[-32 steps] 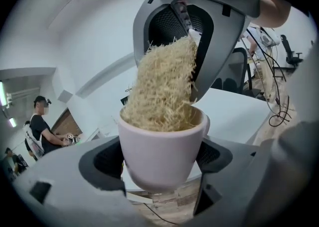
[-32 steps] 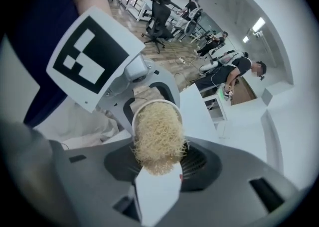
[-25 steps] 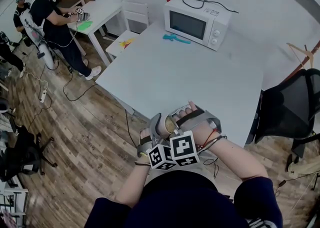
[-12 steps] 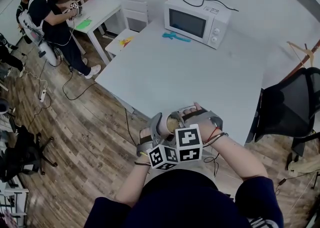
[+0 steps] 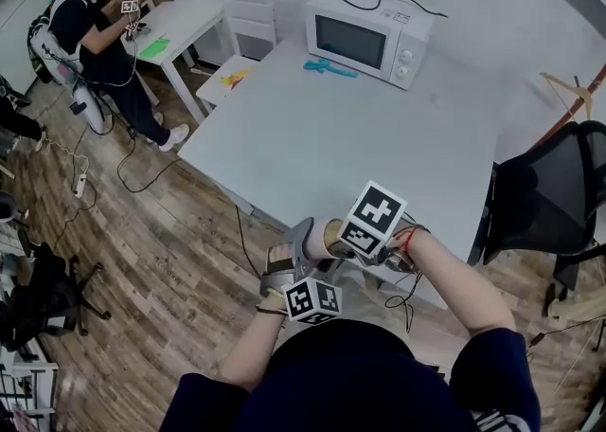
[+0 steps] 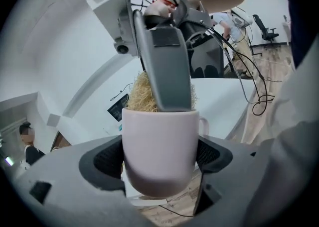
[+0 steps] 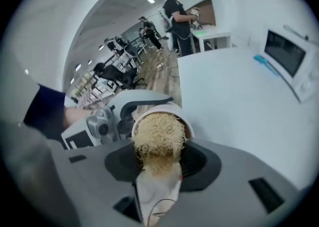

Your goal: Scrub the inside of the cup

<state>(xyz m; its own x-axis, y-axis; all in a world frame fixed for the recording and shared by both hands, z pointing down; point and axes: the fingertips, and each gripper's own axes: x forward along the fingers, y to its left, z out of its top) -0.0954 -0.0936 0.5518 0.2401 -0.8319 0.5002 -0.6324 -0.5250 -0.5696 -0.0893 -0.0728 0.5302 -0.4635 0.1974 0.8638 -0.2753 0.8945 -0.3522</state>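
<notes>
A pale pink cup (image 6: 159, 154) with a handle sits upright between the jaws of my left gripper (image 6: 159, 157), which is shut on its wall. My right gripper (image 7: 159, 164) is shut on a straw-coloured fibre scrubber (image 7: 158, 135). The scrubber is pushed into the cup's mouth (image 7: 167, 107), and its tuft (image 6: 138, 94) shows above the rim. In the head view both grippers meet close to my body, past the table's near edge: the left gripper (image 5: 299, 258) holds the cup (image 5: 330, 234) and the right gripper (image 5: 367, 236) comes in from the right.
The white table (image 5: 360, 136) carries a microwave (image 5: 365, 37) and a blue tool (image 5: 329, 68) at its far end. A black chair (image 5: 549, 203) stands at the right. A person (image 5: 90, 37) stands by a small white table (image 5: 185, 23) at the far left, with cables across the wooden floor.
My right gripper has tilted and lifted, its marker cube swinging up and to the right above the cup. The left gripper and the cup have stayed almost where they were.
</notes>
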